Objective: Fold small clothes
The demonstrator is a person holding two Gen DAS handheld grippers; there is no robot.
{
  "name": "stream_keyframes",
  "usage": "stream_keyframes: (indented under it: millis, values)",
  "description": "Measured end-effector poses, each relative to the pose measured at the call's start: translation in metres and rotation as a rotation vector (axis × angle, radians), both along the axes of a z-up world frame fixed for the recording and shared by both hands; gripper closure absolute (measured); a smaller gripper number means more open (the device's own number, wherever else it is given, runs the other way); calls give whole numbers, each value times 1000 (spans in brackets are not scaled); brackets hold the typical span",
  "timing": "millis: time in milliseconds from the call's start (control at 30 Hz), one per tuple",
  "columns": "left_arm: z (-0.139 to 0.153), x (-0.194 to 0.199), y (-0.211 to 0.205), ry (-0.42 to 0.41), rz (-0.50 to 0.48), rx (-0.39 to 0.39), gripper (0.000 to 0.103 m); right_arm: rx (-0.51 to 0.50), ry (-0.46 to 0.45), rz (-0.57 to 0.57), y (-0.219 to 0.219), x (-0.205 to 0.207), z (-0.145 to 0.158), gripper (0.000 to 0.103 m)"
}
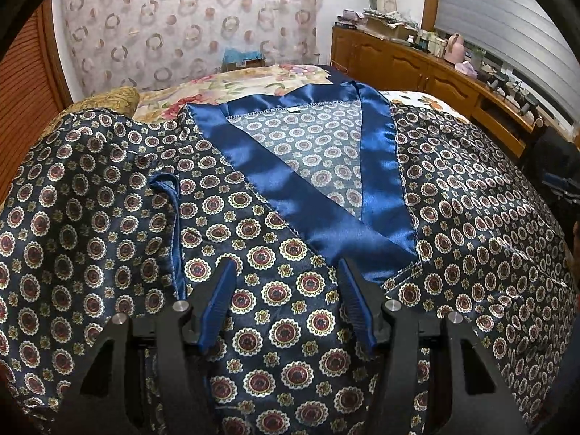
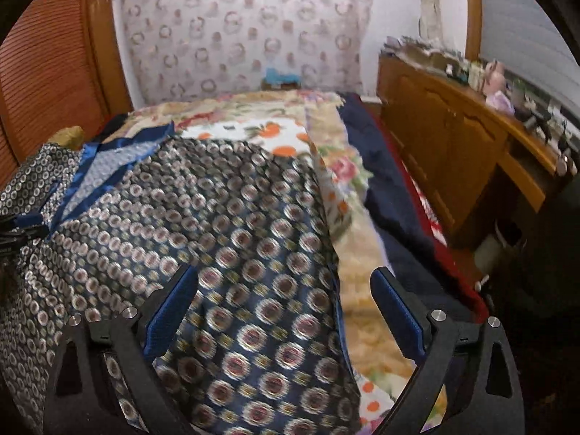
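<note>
A navy satin robe (image 1: 275,290) patterned with round medallions lies spread face-up across the bed (image 2: 348,330), its glossy plain-blue shawl collar (image 1: 319,217) forming a V toward the far end. The left tool (image 1: 286,279) hovers over the chest panel just below the collar's crossing, its fingers released with only flat cloth beneath them, nothing pinched. The right tool (image 2: 282,290) stands wide apart over the garment's right-hand edge, where the robe meets the floral bedspread (image 2: 366,340); it too grasps nothing, and its view is smeared by motion. The step in hand looks like reaching for the sides to begin a fold. Satin this slick slides and puckers, so each tool would do well to bite a single layer close to the hem, not a bunch, and lift both sides evenly so the panel carries over flat. A thin blue-piped strip (image 1: 174,224), perhaps a belt or sleeve edge, lies rumpled on the left and may need smoothing first. The weave is shiny, thin and drapes in soft ripples
</note>
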State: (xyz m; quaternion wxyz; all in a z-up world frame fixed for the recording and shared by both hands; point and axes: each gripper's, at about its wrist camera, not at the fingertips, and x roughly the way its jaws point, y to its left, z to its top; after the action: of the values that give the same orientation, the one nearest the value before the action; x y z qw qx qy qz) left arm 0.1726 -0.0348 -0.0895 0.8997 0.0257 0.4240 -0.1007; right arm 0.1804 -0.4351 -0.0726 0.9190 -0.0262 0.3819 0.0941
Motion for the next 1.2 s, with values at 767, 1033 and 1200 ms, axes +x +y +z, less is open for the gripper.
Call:
stream_keyframes:
  millis: [767,1033,1200]
  values:
    - [-7,14,-4,39,35,21,1,17,105,26,-18,0,-11,79]
    - [-2,15,-2,11,38,-2,1,-74,56,36,-7,-8,-5,102]
    - [22,1,-4,-133,38,7,1,-62,10,51,2,-12,7,103]
